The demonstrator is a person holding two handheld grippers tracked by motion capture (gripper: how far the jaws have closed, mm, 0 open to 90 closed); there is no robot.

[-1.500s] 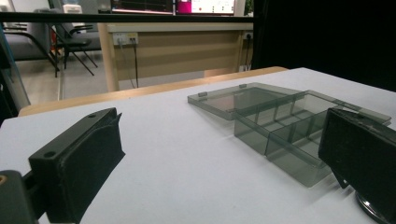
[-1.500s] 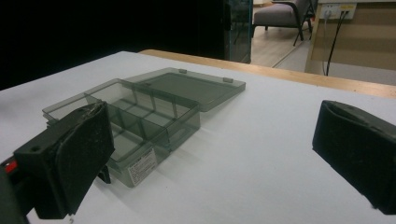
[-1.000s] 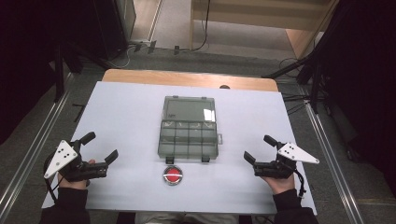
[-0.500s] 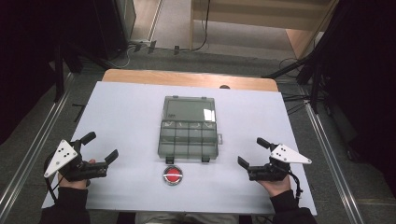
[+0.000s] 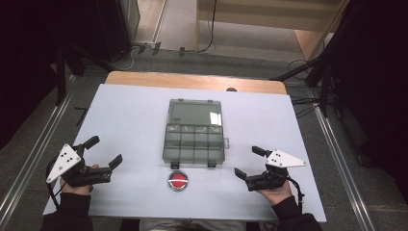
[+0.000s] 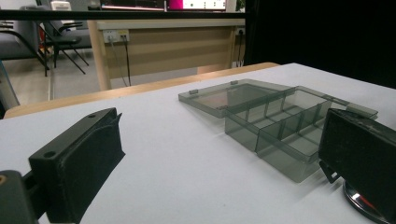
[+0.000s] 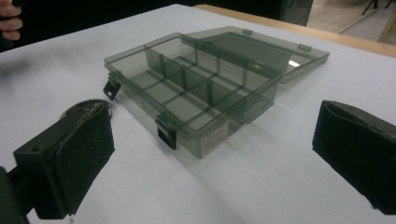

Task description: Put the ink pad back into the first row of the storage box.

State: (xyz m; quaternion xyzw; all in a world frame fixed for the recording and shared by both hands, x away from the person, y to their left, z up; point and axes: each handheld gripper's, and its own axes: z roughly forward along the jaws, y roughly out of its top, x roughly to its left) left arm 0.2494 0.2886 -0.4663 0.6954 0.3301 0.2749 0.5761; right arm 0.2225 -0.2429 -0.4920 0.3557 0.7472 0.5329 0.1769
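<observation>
Left gripper [image 5: 103, 155] sits low at the near-left of the table [image 5: 130, 115], jaws wide apart w/ nothing between. Right gripper [image 5: 249, 162] at the near-right, jaws also spread & empty, aimed toward the box [image 5: 194, 143]. Box is mid-table between the 2 grippers, lid flat open behind it, compartments look empty. Red button [image 5: 178, 181] just in front of the box.

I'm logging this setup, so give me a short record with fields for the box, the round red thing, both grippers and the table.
box: clear grey compartment box, lid open and laid flat behind it, compartments look empty
round item: red disc with a metal rim, just in front of the box
left gripper: jaws open, holding nothing
right gripper: jaws open, holding nothing
surface: white table
</observation>
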